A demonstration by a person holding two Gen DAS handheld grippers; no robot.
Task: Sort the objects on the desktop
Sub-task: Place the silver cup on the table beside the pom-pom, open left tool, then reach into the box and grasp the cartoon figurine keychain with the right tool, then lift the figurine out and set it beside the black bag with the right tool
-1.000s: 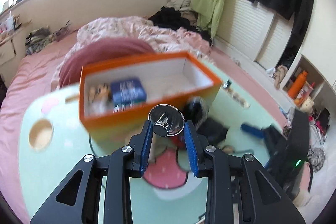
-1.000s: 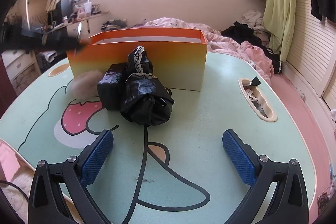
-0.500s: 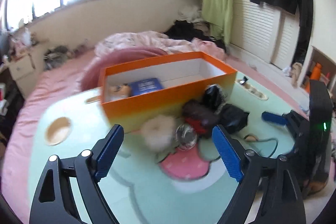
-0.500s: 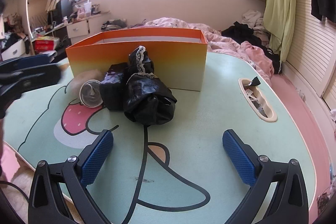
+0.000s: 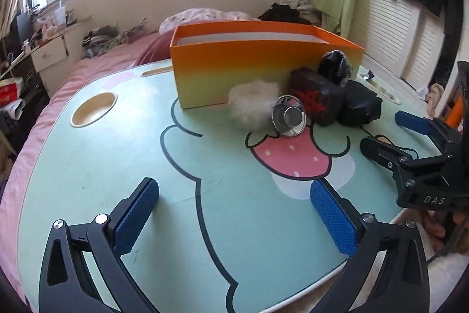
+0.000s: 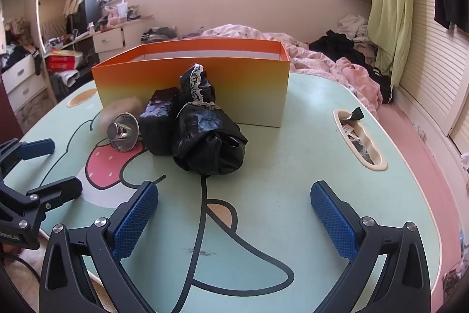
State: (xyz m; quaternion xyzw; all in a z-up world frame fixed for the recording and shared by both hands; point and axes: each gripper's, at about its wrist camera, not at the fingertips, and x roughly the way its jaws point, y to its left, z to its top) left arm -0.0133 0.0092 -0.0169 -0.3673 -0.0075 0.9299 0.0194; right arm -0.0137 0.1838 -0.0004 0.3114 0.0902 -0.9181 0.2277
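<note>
An orange open box (image 5: 263, 63) (image 6: 190, 78) stands at the back of the mint cartoon table (image 5: 117, 166). In front of it lie a white fluffy ball (image 5: 252, 104) (image 6: 117, 110), a small silver metal lid (image 5: 288, 116) (image 6: 123, 132), a dark wrapped block (image 5: 316, 99) (image 6: 159, 122) and a black crumpled bag with lace trim (image 6: 205, 143) (image 5: 360, 104). My left gripper (image 5: 234, 219) is open and empty, low over the table's near left. My right gripper (image 6: 234, 219) is open and empty, just short of the black bag; it also shows in the left wrist view (image 5: 395, 134).
A round cup recess (image 5: 93, 109) is at the table's left and a long slot with scraps (image 6: 359, 140) at its right. A bed with pink bedding (image 6: 322, 60) lies behind the table. Drawers and clutter (image 6: 23, 78) stand at the far left.
My left gripper opened and let the silver lid go; the lid now lies on the table by the fluffy ball. The left gripper pulled back and down. The right gripper stayed still.
</note>
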